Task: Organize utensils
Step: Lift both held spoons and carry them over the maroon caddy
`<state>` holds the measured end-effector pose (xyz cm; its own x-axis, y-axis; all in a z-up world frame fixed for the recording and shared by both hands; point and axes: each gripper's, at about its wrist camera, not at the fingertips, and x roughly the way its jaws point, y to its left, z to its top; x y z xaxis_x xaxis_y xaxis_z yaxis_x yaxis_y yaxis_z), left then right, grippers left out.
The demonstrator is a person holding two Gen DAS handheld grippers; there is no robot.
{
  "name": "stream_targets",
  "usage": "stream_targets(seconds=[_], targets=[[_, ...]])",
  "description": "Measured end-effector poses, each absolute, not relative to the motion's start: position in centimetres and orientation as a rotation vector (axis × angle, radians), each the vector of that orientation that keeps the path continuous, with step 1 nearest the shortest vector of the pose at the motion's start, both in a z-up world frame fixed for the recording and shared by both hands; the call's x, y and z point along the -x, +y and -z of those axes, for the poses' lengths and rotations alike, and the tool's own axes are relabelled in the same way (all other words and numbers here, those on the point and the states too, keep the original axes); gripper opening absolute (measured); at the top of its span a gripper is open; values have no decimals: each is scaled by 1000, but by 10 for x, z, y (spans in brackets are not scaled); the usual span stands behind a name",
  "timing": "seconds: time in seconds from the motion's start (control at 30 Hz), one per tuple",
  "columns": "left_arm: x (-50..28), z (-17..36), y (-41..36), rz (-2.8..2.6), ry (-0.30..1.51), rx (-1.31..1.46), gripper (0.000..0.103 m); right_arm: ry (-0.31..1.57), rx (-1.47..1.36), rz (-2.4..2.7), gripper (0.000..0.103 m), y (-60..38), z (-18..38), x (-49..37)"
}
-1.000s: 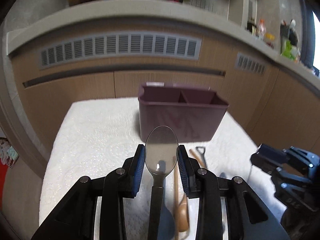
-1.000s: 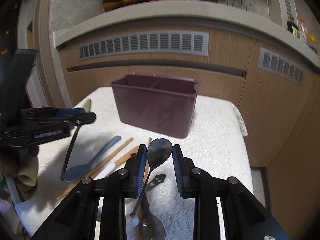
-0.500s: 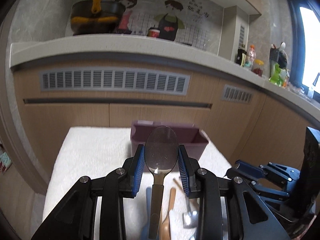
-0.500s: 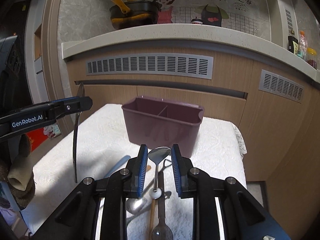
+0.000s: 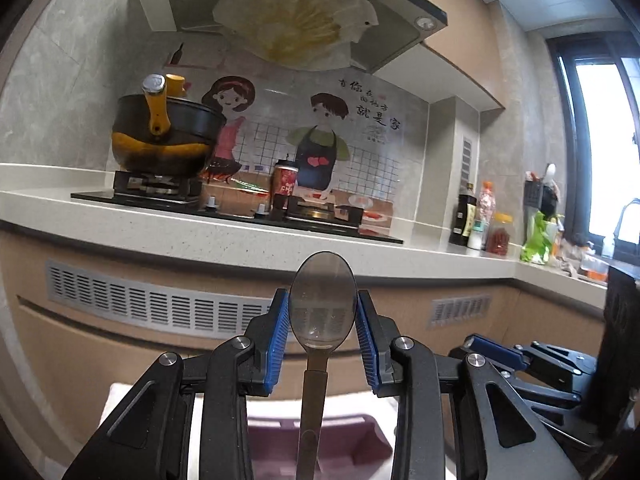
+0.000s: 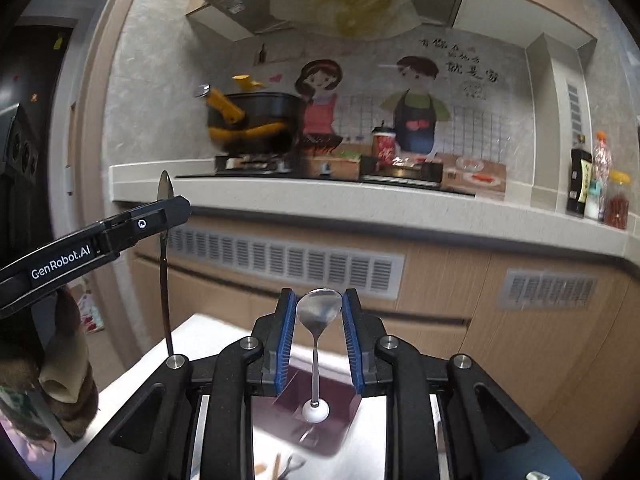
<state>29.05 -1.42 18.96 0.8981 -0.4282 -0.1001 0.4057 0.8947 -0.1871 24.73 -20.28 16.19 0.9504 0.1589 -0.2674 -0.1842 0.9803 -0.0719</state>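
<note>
My left gripper [image 5: 323, 314] is shut on a dark metal spoon [image 5: 322, 304], bowl up, handle hanging down. It is raised above the maroon utensil holder [image 5: 320, 448], which sits low in the left wrist view. My right gripper [image 6: 319, 320] is shut on a small silver spoon [image 6: 319, 312] with a white ball end [image 6: 315, 411], also bowl up, above the holder [image 6: 320, 396]. In the right wrist view the left gripper [image 6: 160, 216] is at the left with its spoon [image 6: 164, 264] hanging upright. The right gripper [image 5: 520, 364] shows low right in the left wrist view.
The holder stands on a white cloth-covered table [image 6: 208, 336]. A few utensil ends [image 6: 280, 466] lie on the cloth near the bottom. Behind is a kitchen counter [image 5: 200, 236] with a black pot [image 5: 164, 140], a stove and bottles [image 5: 480, 220]; wooden cabinets below.
Both grippers have risen and tilted up with their spoons. The holder and table have dropped to the bottom of both views; the counter and wall now fill them.
</note>
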Motion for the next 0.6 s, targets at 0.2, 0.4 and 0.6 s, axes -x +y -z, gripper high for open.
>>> stream_targets(seconds=[0.2,0.4,0.6], targets=[[-341,-154,-32,427,203,163,34,324,97,-161,22,-206,-138,-287],[-372,-111,-47,434,274,139,34,429,108,-162,22,-204,-96,-317],[-382,-72,-48,422,380,139,35,509,83,-182,22,-204,-63,-328]])
